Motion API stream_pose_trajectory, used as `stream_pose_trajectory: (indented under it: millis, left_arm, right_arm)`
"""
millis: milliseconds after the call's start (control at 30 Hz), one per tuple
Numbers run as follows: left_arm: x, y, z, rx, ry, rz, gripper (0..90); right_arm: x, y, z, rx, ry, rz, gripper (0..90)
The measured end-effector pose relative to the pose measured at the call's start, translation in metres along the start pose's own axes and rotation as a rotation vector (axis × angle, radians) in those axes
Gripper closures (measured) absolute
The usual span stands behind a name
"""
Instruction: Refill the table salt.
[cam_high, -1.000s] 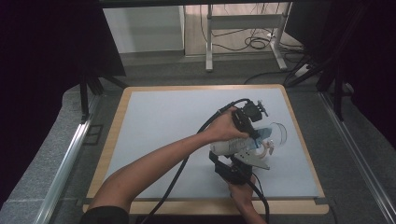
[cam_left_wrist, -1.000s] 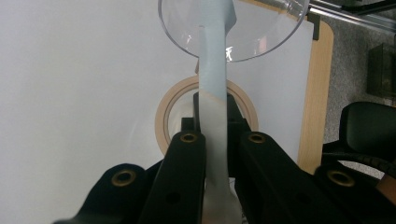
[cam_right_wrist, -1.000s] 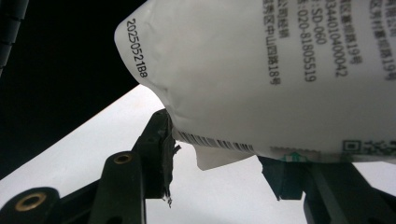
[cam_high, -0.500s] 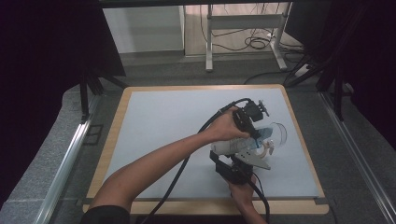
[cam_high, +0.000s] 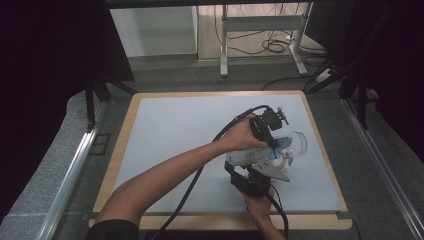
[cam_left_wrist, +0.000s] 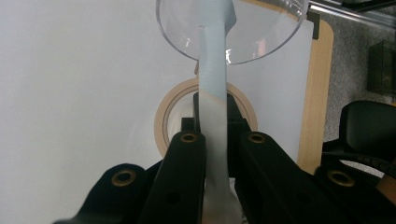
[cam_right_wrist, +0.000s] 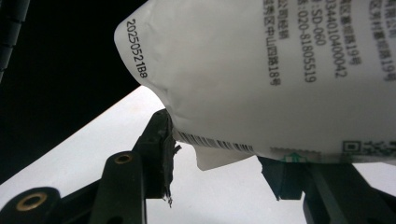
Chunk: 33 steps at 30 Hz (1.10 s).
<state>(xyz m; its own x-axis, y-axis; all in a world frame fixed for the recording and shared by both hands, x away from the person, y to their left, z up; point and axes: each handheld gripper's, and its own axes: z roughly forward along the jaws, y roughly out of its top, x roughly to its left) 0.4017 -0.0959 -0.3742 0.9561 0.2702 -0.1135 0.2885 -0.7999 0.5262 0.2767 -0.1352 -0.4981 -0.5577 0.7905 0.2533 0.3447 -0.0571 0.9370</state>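
Right gripper view: white pouch (cam_right_wrist: 280, 79) carried black print. Date code "20250521B8" ran along the left edge; number strings read "020-81805519", "SD-060" and part of "...4401040042". Chinese address lines ended in "18号" and "19号", the rest too skewed to read. A barcode strip sat on the bottom seam, a small green mark at bottom right.

Right gripper (cam_right_wrist: 217, 154): jaws stood either side of the pouch's bottom seam, left jaw against the pouch edge, right jaw under its lower right. Whether they actually clamped it I couldn't tell. In the high view the right gripper (cam_high: 257, 176) came up from the bottom edge, hand (cam_high: 258, 202) behind it, jaws pointing away from the person at the pouch (cam_high: 248, 157).

Left gripper (cam_left_wrist: 215, 154): jaws narrow, closed on a pale blue strip (cam_left_wrist: 214, 93) that ran straight up between them to a clear round dish (cam_left_wrist: 261, 42). Roll of tan tape (cam_left_wrist: 163, 116) lay flat on the white mat (cam_left_wrist: 79, 93) beyond the jaw tips.

High view: left forearm reached diagonally from bottom left across the mat (cam_high: 175, 130), hand (cam_high: 239, 137) wrapped on the left gripper (cam_high: 274, 145), which sat just above the pouch. Blue strip (cam_high: 284, 142) angled toward the far right. All of it sat right of centre on the mat, nearer the person's edge
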Motion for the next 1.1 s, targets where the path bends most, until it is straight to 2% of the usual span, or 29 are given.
stream_pose_trajectory:
  millis: [1100]
  left_arm:
    - [-0.001, 0.0022, 0.0002, 0.002, 0.001, 0.005, 90.0]
  right_arm:
    - [0.0003, 0.0015, 0.0005, -0.009, -0.013, 0.004, 50.9]
